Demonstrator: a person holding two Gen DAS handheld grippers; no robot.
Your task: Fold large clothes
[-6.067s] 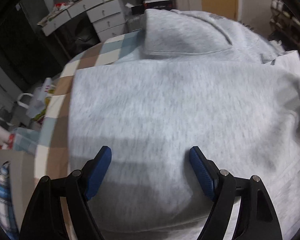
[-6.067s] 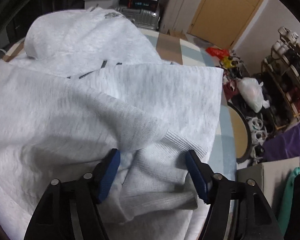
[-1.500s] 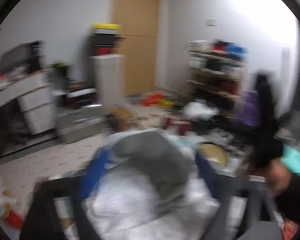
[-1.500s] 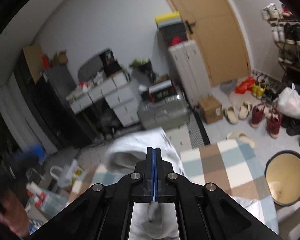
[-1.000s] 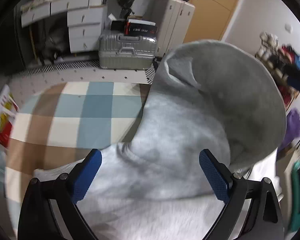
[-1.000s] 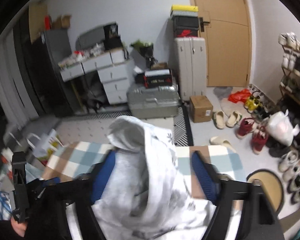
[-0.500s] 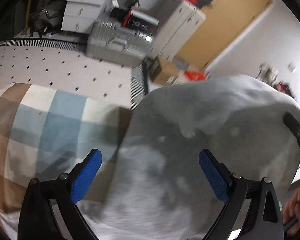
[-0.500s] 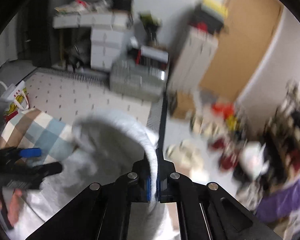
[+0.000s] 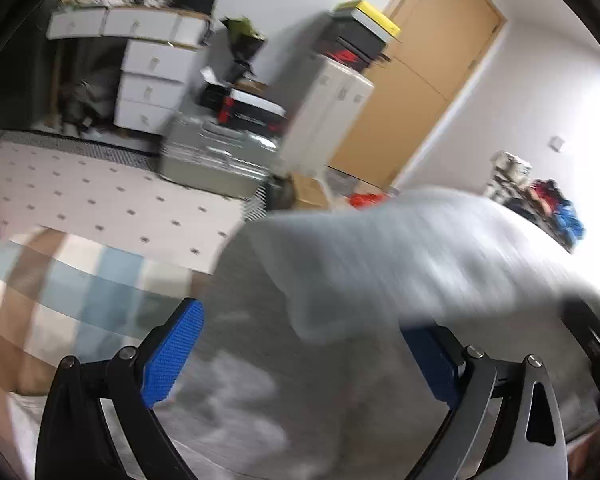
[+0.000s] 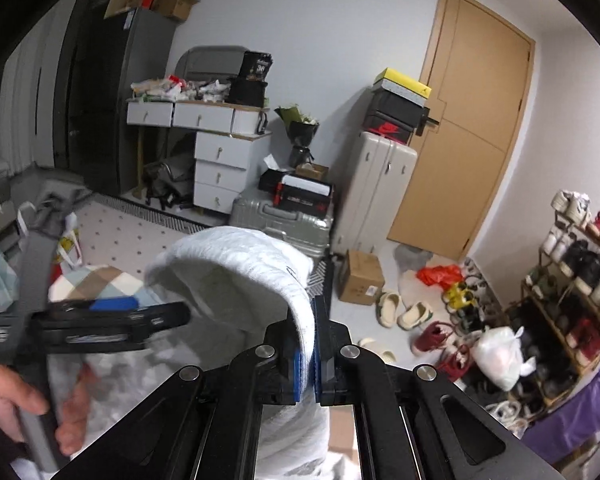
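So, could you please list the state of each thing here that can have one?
Light grey hooded sweatshirt: lifted, hood edge pinched.
Right gripper: shut on the hood edge.
Left gripper: open, fabric between its jaws.
Tan wooden door: closed.
White drawer unit: drawers closed.
Silver ribbed suitcase: closed, lying flat.

The right gripper (image 10: 307, 354) is pinching the rim of a grey hoodie (image 10: 236, 264), its blue pads pressing on the cloth, which is arching up over a checked blanket (image 10: 96, 280). At the left, a hand (image 10: 16, 404) is holding the left gripper (image 10: 112, 316) beside the hood, blurred.
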